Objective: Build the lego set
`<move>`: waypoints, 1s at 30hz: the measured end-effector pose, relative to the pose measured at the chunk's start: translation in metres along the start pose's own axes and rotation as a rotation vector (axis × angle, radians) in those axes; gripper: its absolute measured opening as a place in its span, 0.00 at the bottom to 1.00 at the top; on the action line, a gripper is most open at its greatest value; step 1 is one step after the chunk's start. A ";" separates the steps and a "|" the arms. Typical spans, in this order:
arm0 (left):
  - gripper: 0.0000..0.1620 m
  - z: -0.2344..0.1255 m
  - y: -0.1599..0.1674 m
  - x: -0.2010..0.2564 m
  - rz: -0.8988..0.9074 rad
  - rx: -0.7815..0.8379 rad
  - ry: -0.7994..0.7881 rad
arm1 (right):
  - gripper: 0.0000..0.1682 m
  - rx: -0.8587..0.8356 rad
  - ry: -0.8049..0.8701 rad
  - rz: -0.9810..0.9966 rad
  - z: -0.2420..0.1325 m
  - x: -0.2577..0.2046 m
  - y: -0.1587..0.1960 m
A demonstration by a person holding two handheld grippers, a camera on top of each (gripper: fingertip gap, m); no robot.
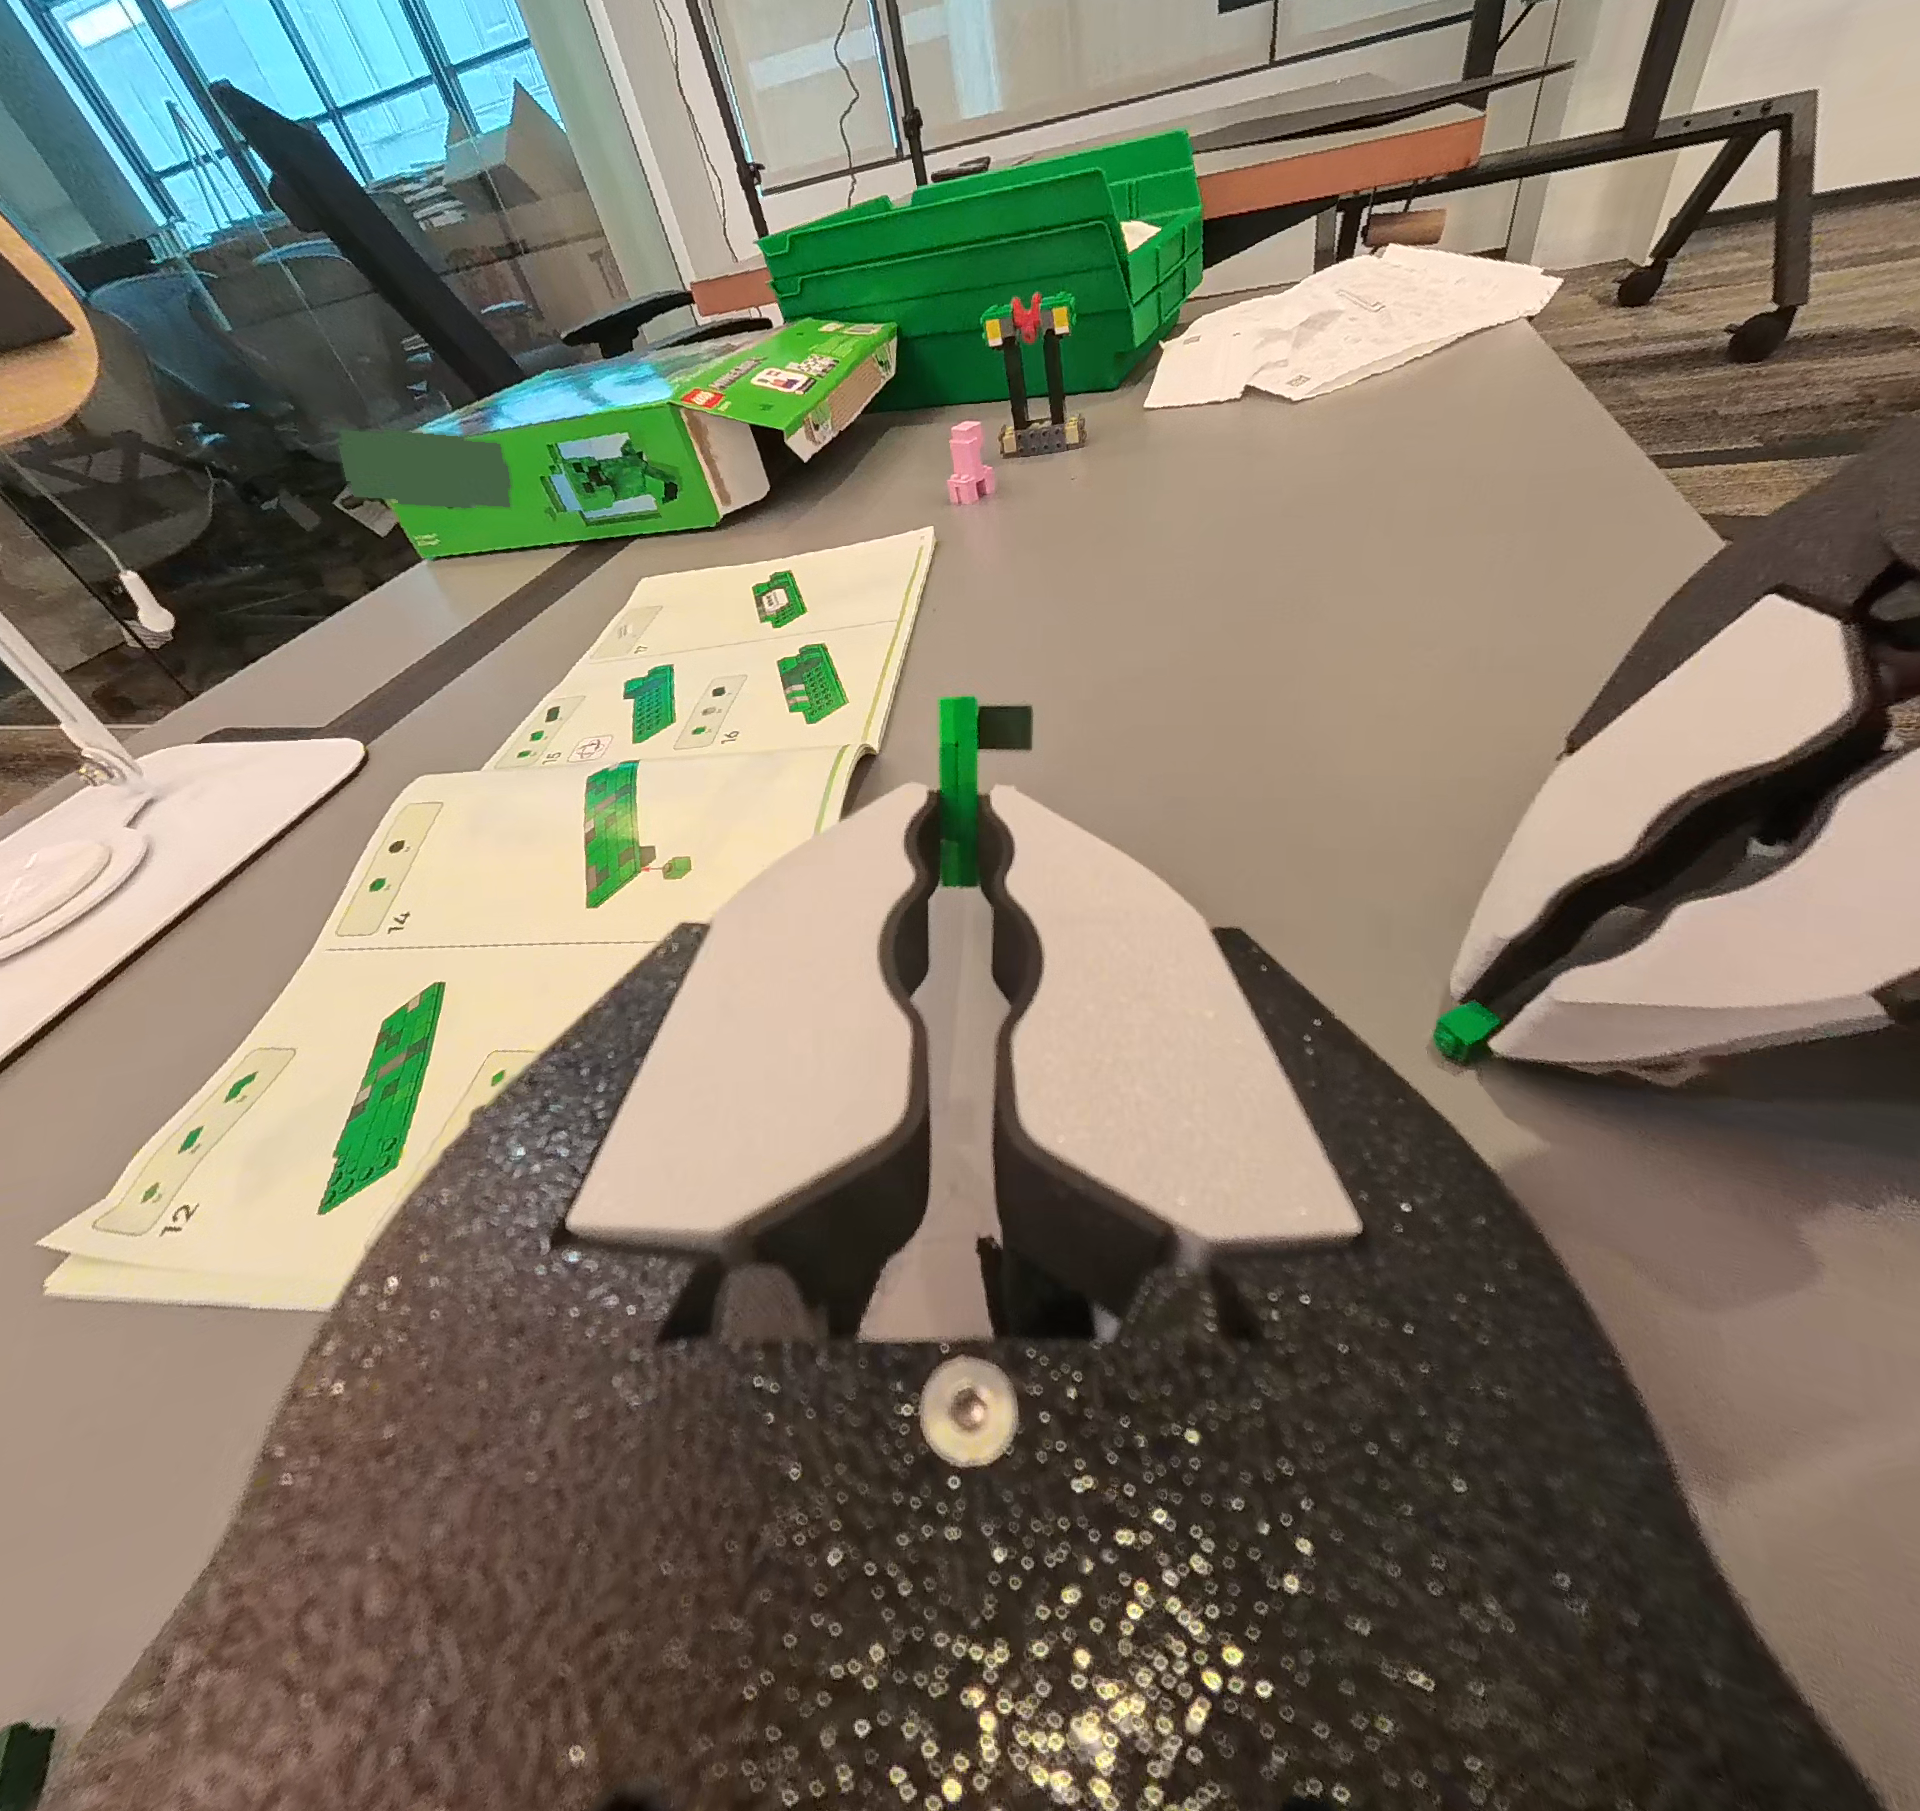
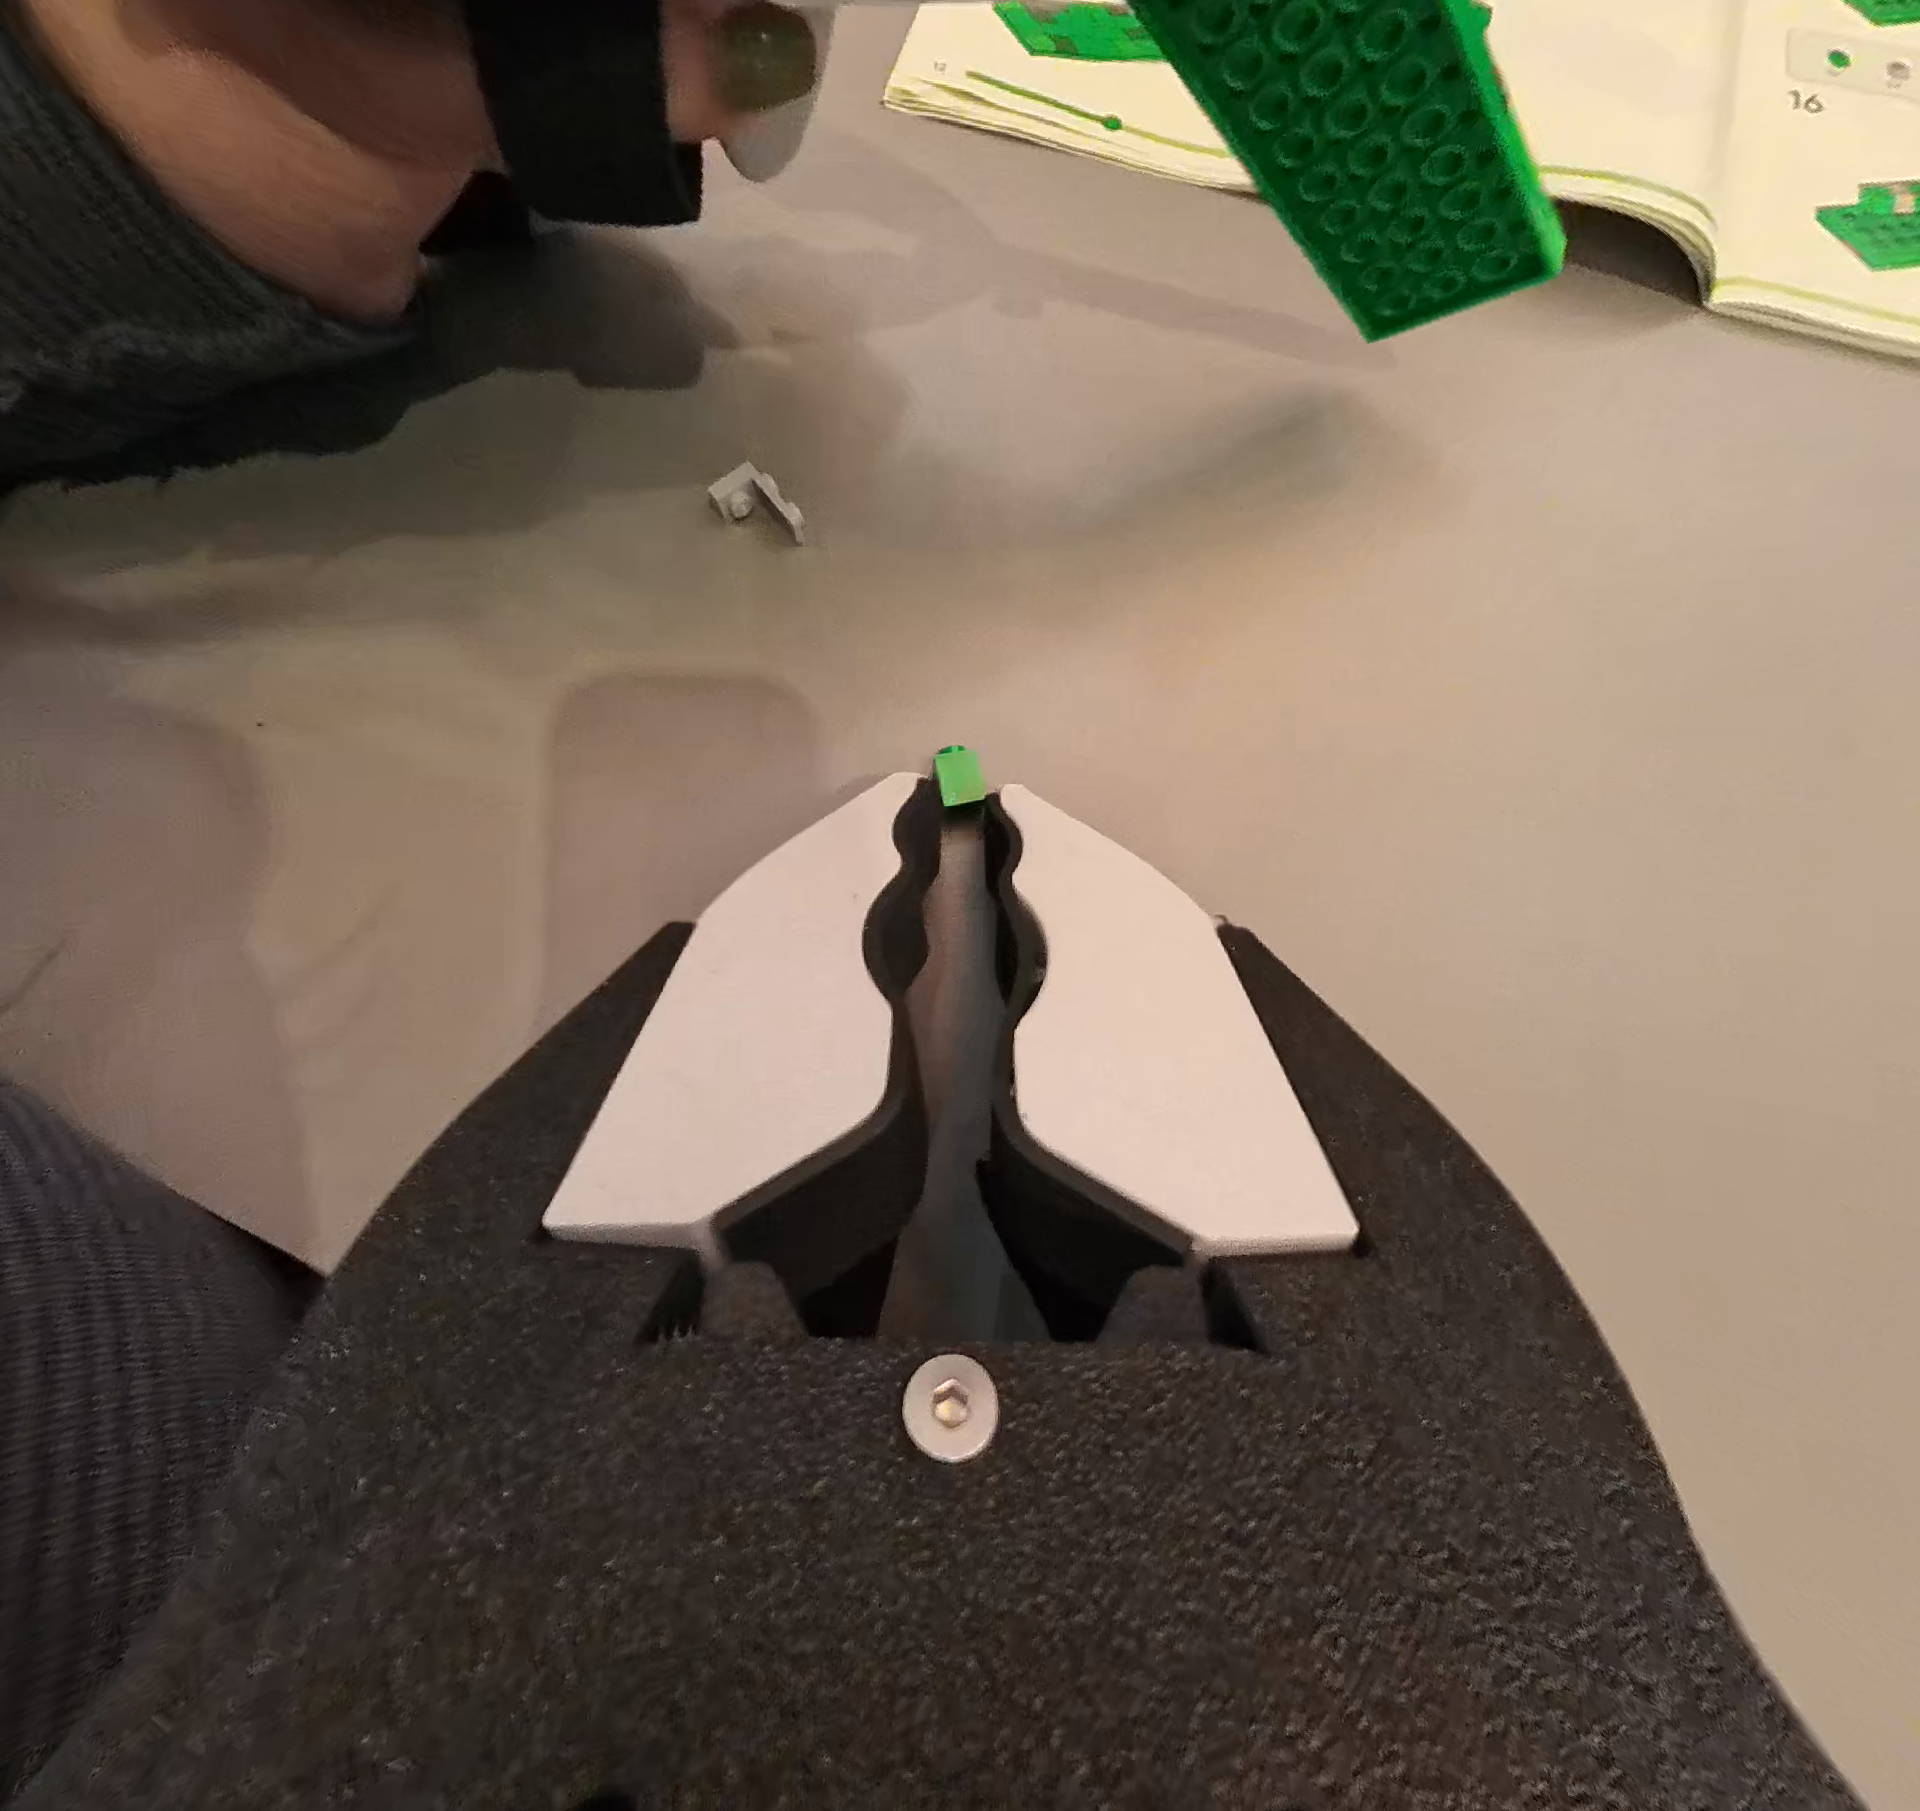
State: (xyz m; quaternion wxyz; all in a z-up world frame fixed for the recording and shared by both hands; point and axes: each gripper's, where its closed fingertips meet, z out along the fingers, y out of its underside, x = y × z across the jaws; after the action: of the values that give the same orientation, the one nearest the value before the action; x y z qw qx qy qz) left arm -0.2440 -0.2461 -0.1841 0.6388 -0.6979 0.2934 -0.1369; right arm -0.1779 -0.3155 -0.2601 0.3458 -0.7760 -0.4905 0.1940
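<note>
My left gripper [image 1: 958,811] is shut on a green lego plate assembly [image 1: 958,785], held edge-on above the table, with a dark piece sticking out at its top. The right wrist view shows the same plate [image 2: 1351,109] from its underside, hanging from the left gripper at the top. My right gripper [image 2: 958,800] is shut on a small green 1x1 brick [image 2: 958,779] at its tips, low over the grey table [image 2: 1351,722]. In the left wrist view the right gripper [image 1: 1481,1018] is at the right, holding that brick [image 1: 1463,1032].
An open instruction booklet [image 1: 582,888] lies left. Behind it are the green lego box [image 1: 623,442], stacked green bins [image 1: 987,255], a pink figure [image 1: 971,462], a small black-legged build [image 1: 1039,379] and loose papers [image 1: 1351,317]. A small grey bracket piece [image 2: 756,504] lies on the table. The tips of one gripper are about 12 cm away from the tips of the other.
</note>
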 end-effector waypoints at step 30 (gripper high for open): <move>0.03 0.025 -0.010 0.026 0.014 -0.109 -0.114 | 0.05 0.154 0.528 -0.635 -0.024 0.059 -0.095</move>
State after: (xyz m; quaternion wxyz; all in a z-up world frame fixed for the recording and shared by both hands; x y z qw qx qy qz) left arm -0.2063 -0.2408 -0.1828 0.6164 -0.7364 0.2685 -0.0761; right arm -0.1962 -0.2441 -0.1721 0.5594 -0.5812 -0.5839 -0.0914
